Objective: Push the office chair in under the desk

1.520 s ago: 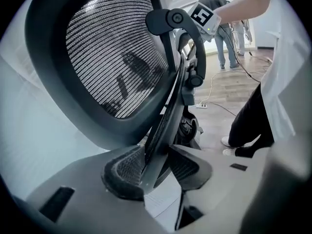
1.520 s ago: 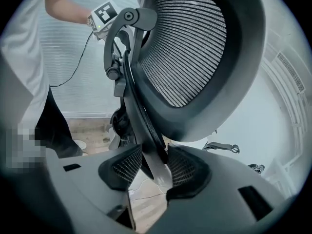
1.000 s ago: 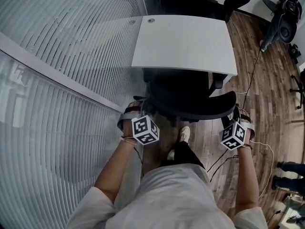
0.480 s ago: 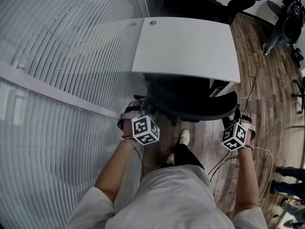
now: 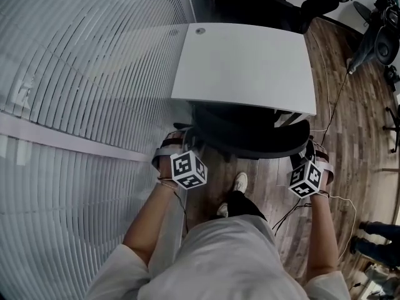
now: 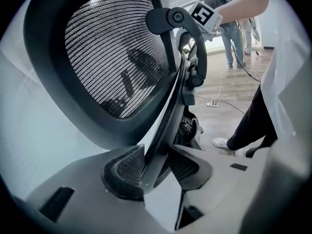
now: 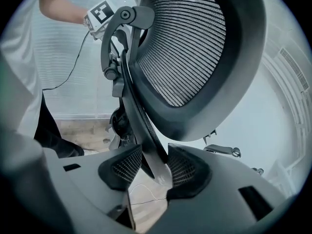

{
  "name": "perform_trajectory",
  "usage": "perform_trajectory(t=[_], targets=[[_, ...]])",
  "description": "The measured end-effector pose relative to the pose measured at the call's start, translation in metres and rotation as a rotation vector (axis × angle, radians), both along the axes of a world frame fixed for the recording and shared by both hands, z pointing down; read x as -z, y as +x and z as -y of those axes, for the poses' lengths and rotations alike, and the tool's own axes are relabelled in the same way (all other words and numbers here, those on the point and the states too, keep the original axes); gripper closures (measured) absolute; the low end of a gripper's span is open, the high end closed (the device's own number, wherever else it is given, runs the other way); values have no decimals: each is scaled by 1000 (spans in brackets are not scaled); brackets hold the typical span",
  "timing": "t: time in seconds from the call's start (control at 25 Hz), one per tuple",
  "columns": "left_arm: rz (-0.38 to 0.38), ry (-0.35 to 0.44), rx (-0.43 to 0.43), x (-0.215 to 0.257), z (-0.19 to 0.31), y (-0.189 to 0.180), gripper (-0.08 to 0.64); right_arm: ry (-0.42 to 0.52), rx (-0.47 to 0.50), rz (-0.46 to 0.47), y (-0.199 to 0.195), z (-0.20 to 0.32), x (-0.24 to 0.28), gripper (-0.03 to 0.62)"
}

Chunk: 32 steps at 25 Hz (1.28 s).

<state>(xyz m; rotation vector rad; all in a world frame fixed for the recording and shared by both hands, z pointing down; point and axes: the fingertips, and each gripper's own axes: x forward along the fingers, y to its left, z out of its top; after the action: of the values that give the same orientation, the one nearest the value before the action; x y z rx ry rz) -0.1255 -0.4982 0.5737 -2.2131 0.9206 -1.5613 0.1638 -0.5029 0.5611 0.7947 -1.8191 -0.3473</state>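
left gripper and right gripper each pinch the chair back's rim, seat half under the bench; shove unevenly and it probably swivels and clips the bench

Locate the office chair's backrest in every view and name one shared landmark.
Head view: backrest, centre, dark arc below the desk.
Left gripper view: backrest, upper left.
Right gripper view: backrest, upper right.
Shared landmark: the person's dark trouser leg.

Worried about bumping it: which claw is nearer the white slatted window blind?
Left. The left claw grips the black mesh chair back at its edge beside the blind; the right claw grips the opposite edge.
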Motion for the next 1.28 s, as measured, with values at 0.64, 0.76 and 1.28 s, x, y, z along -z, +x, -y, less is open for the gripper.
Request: perform_trajectory(t=[0.64,0.76,1.28], targets=[[24,-18,45,13,13,13,397,5,55,35,12,17,9,421],[30,-29,57,17,14,12,396,0,66,46,11,17,14,420],[28,-18,42,15,68,8,396,-2,45,39,8,60,13,423]])
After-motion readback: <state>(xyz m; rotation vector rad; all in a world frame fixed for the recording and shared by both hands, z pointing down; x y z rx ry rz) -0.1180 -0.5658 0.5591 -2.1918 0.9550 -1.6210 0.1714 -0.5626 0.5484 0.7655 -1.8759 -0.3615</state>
